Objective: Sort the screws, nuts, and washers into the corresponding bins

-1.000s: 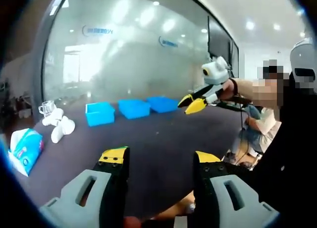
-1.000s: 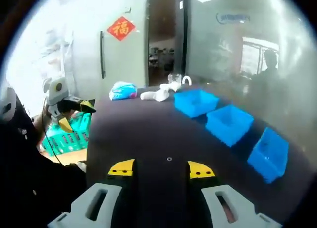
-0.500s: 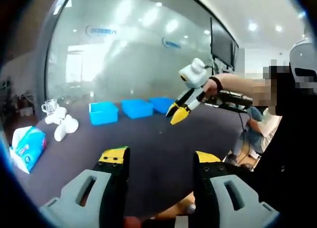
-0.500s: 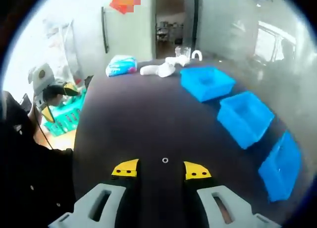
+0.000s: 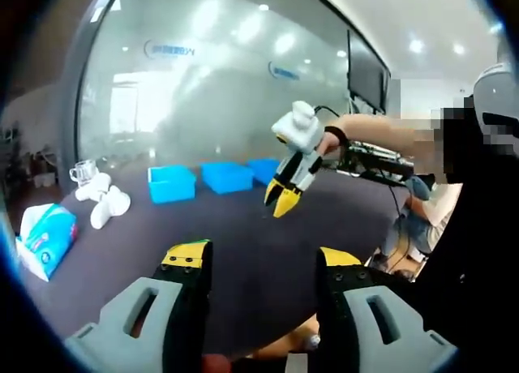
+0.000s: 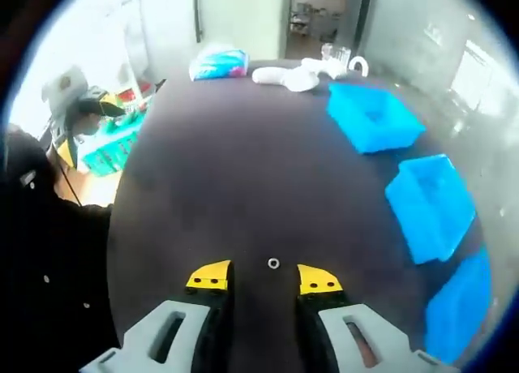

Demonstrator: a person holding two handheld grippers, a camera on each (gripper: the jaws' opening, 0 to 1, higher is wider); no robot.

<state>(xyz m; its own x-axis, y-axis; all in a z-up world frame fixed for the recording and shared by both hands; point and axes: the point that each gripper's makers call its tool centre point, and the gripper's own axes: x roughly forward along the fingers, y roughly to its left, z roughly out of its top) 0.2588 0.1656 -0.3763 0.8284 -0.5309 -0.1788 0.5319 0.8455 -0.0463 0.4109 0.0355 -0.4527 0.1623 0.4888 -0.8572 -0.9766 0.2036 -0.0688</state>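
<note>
Directly ahead of the right claw [image 6: 263, 277], a small washer [image 6: 273, 263] is being framed between its open, empty jaws on the bench [image 6: 227, 162], the left claw [image 5: 258, 258] being held open farther off.

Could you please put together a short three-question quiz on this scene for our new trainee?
1. How many blue bins stand on the table?
2. True or false: the right tongs hold the small washer.
3. Which lies at the table's far end: A) a blue-and-white packet, B) a hammer, C) a laptop?

Key: 1) Three. 2) False; the washer lies on the table between the open tips. 3) A.
</note>
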